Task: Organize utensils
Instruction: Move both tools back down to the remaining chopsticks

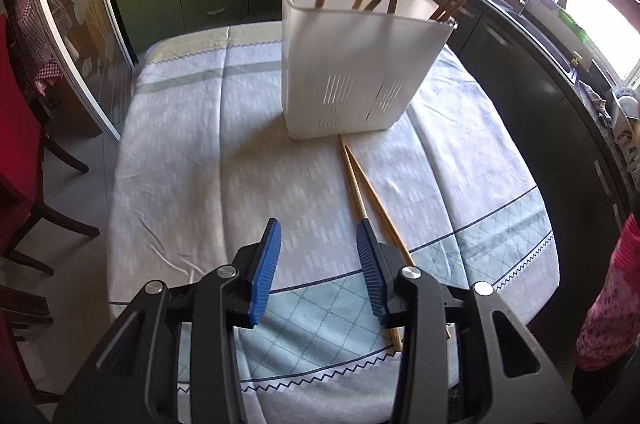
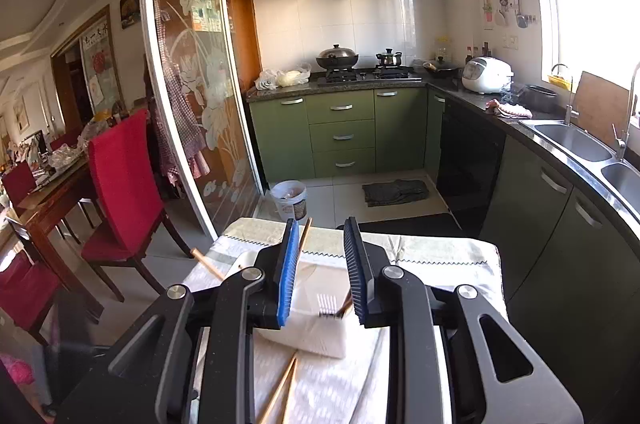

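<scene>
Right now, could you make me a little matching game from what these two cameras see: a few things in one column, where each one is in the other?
Things:
1. white utensil holder
2. pair of loose chopsticks
3. rice cooker
4. red chair

Places:
A. lying flat on the tablecloth
B. on the dark counter, near the stove
C. standing upright on the table with chopsticks inside
D. on the floor beside the glass sliding door

Pairs: 1-C, 2-A, 3-B, 4-D
</scene>
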The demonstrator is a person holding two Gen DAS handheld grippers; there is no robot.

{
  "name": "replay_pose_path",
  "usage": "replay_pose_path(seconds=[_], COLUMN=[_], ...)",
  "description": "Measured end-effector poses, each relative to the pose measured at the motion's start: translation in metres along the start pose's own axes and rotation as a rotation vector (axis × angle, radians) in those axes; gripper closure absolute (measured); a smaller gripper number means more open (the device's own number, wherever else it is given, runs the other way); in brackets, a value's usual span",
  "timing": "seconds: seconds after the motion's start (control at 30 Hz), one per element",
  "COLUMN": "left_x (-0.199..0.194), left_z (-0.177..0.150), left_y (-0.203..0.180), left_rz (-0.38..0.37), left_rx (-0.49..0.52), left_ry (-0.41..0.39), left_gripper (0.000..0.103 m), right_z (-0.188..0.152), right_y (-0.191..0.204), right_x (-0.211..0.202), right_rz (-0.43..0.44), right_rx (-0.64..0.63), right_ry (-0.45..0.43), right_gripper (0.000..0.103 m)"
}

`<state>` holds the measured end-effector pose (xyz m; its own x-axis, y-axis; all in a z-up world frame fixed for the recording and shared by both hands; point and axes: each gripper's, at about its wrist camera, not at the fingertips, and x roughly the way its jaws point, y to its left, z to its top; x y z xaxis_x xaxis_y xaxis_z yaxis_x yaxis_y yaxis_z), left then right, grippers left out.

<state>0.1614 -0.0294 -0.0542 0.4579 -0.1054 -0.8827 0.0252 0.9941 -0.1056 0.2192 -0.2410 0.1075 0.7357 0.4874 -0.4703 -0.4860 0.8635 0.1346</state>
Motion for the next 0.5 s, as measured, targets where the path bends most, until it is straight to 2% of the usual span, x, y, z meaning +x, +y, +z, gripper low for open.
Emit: replay_pose_path(seconds=[0.13,0.27,0.37,0.5], left_x=[0.043,0.078,0.091,0.100], left_z=[0.007,0.018,0.027,0.033], left_y=[-0.011,-0.018,-0.024,-0.030], left_rz=[0.033,0.055,0.083,0.118], left_rx=[-0.009,-0.032,-0.032,-0.033], left_ry=[0.093,0.166,0.182,0.192], left_gripper=[0.065,0.065,0.065,0.065], right_z=[-0.059,-0.129,-0.170,-0.201], right_y=[-0.001,-0.012,-0.030,-0.055], right_x=[-0.039,-0.053,-0.055,-0.056], right_rz=[0.010,0.000,-0.013,-0.044], right_rx=[-0.033,-0.014,0.043,0.130], right_ry=[0.047,0.136,0.183,0.205], right_gripper=[0.073,0.073,0.073,0.073])
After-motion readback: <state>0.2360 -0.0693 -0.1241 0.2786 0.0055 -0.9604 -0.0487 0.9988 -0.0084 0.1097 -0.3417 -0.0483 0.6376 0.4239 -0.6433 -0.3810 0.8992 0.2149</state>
